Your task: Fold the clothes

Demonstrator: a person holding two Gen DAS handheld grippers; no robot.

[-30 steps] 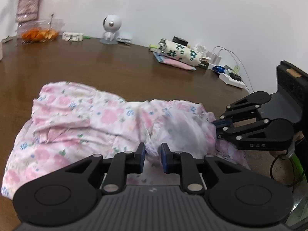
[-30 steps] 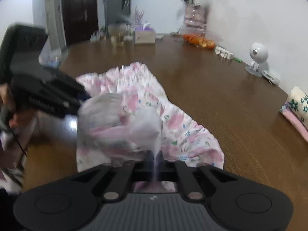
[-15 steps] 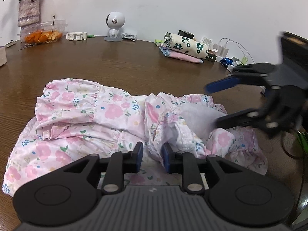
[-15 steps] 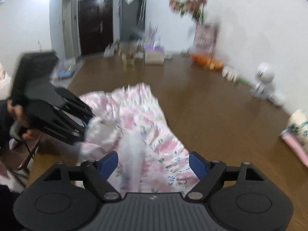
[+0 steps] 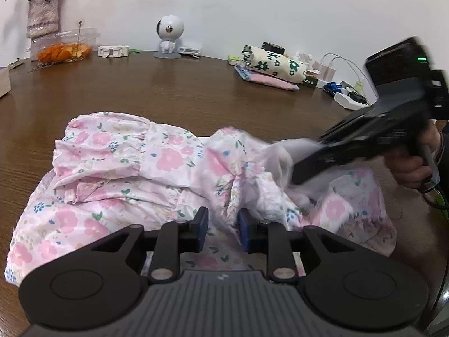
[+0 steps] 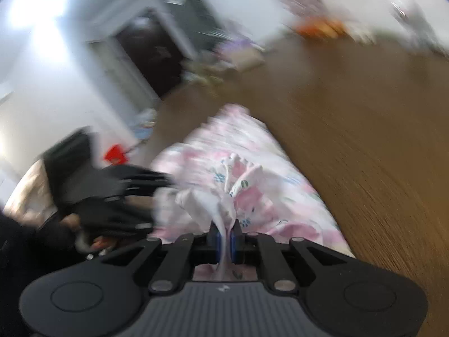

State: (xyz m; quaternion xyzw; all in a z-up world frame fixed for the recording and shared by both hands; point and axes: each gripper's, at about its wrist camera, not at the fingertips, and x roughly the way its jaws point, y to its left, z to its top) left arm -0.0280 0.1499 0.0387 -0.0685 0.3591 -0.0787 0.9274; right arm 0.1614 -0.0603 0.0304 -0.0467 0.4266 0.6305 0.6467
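A pink floral garment (image 5: 126, 174) lies crumpled on the brown wooden table (image 5: 168, 98). My left gripper (image 5: 223, 231) sits at its near edge, shut on an upright ridge of the cloth between its blue pads. My right gripper (image 6: 225, 238) is shut on a pinched fold of the same garment (image 6: 252, 196), whose white lining shows. In the left wrist view the right gripper (image 5: 300, 168) is blurred at the garment's right end, held by a hand (image 5: 407, 168). The right wrist view is tilted and smeared, with the left gripper (image 6: 160, 182) at its left.
Along the far wall stand a folded stack of clothes (image 5: 269, 67), a white round-headed figurine (image 5: 168, 36), a clear box of orange peel (image 5: 64, 47), a vase (image 5: 42, 14), and a power strip with cables (image 5: 348, 98). Bare tabletop lies beyond the garment.
The right gripper, open half a second ago, has shut on a fold at the garment's right end and is moving fast. The left gripper has kept its place on the ridge.
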